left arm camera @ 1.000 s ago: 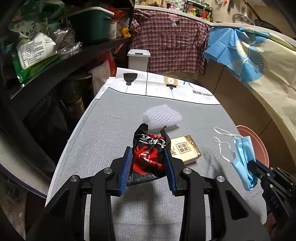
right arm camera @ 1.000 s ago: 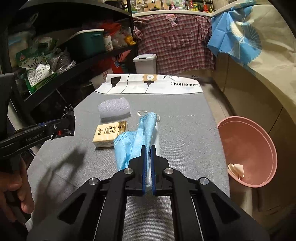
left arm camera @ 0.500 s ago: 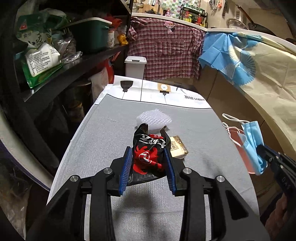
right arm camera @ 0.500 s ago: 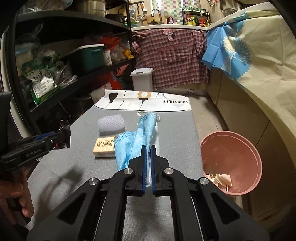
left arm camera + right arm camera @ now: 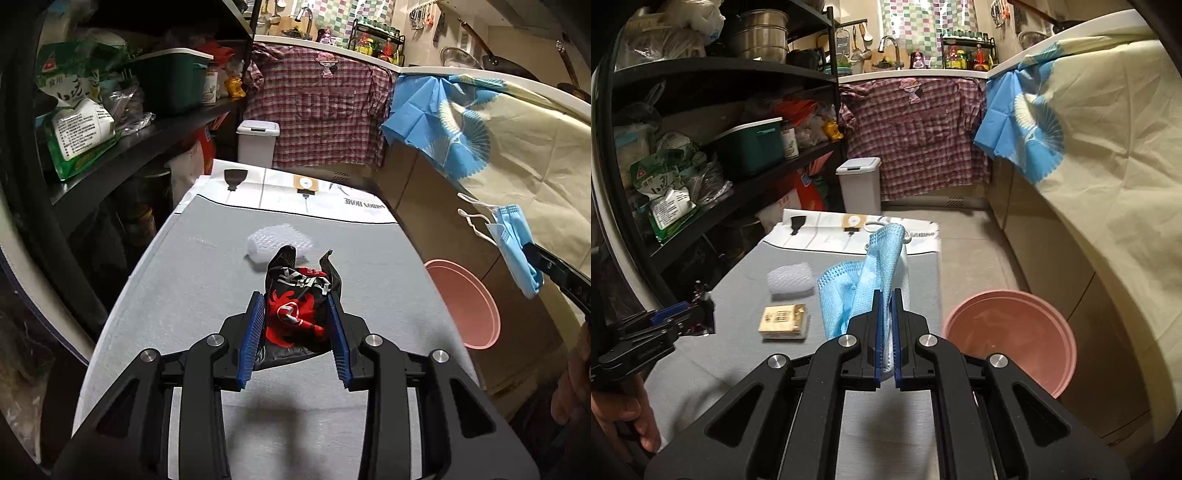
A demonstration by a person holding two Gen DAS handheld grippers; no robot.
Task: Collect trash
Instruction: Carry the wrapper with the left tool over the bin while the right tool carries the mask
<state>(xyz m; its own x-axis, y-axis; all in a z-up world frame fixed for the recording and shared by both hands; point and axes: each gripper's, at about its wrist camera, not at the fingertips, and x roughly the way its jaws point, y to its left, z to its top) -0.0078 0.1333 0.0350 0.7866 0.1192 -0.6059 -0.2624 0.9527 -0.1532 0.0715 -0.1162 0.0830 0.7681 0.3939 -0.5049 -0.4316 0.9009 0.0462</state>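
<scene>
My left gripper (image 5: 295, 306) is shut on a black and red snack wrapper (image 5: 297, 314), held up above the grey table (image 5: 184, 295). My right gripper (image 5: 885, 299) is shut on a blue face mask (image 5: 857, 280), lifted off the table; in the left wrist view the same blue face mask (image 5: 517, 243) hangs at the far right, above and beyond the pink bin (image 5: 465, 299). The pink bin (image 5: 1008, 332) stands on the floor right of the table. A clear bubble-wrap piece (image 5: 790, 278) and a small tan packet (image 5: 783, 319) lie on the table.
Black shelving (image 5: 701, 147) full of bags and boxes runs along the left. A white lidded bin (image 5: 858, 184) stands beyond the table's far end. A counter draped with cream and blue cloth (image 5: 1089, 166) lines the right. A hand (image 5: 635, 424) holds the left gripper.
Both grippers have risen with their loads. The mask has left the table and moved right toward the pink bin. The tan packet has gone out of sight behind the wrapper in the left wrist view.
</scene>
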